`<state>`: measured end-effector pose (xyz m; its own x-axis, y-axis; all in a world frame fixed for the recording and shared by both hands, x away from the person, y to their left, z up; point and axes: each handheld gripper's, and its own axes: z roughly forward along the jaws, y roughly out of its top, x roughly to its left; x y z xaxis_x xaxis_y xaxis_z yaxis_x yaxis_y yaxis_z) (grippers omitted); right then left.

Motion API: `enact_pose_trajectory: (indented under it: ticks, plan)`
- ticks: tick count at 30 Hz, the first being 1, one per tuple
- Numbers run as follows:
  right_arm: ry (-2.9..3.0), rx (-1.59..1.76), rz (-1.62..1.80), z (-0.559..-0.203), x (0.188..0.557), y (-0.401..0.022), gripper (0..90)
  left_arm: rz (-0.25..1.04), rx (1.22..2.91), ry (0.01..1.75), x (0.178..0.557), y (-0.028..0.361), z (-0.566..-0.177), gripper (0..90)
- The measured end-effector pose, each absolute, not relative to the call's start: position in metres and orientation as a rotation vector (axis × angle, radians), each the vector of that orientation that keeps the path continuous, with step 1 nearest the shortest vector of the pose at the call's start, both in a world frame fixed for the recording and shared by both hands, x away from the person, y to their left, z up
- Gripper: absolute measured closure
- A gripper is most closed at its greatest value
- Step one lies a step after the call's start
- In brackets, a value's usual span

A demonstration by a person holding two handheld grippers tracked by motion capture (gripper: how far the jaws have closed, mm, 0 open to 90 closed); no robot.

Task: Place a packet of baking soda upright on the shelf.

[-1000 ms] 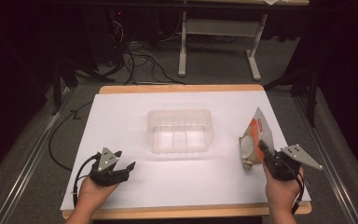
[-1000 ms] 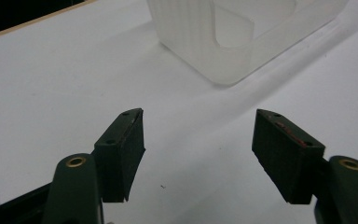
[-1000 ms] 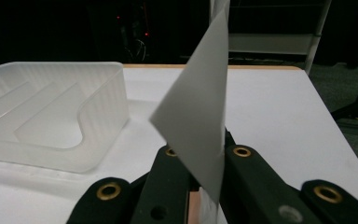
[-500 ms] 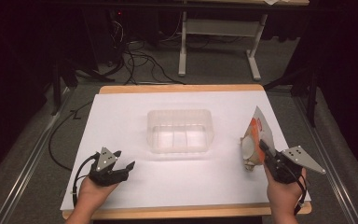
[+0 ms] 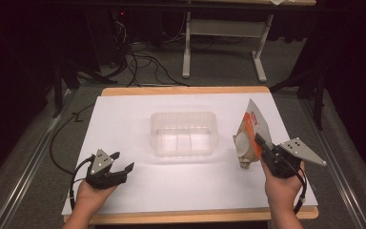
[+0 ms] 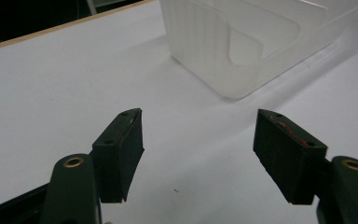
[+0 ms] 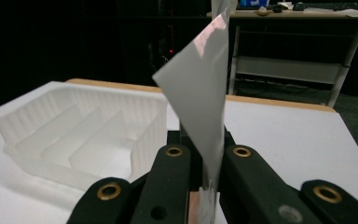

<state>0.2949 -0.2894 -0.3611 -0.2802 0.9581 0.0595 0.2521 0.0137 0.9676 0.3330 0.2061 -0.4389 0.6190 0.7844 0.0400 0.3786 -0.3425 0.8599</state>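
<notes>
**Packet pinched on the right, tray to its left**

The right hand-held gripper (image 5: 259,141) is clenched on the lower edge of an orange-and-white snack packet (image 5: 249,136), whose long axis stands nearly upright above the table (image 5: 124,114). The clear plastic tray (image 5: 184,133) lies just to the packet's left, nearer this hand. The left hand-held gripper (image 6: 198,144) rests released, jaws wide apart, pointing toward the tray.

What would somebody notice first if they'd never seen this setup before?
Probably the orange-and-white snack bag, standing up off the white table at the right, pinched at its lower end in the shut right gripper. Next comes the clear plastic tray with dividers, empty at the table's middle. At the near left, the left gripper rests with its jaws wide open and nothing between them.
</notes>
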Motion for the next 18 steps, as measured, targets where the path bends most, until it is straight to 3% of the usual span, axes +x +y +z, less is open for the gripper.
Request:
enact_pose_trajectory:
  ticks: [18]
  plan:
    - [1.583,1.192,1.371,-0.316,0.318,-0.264,90.0,0.578,1.926,0.933,0.334,0.210,-0.437,32.4]
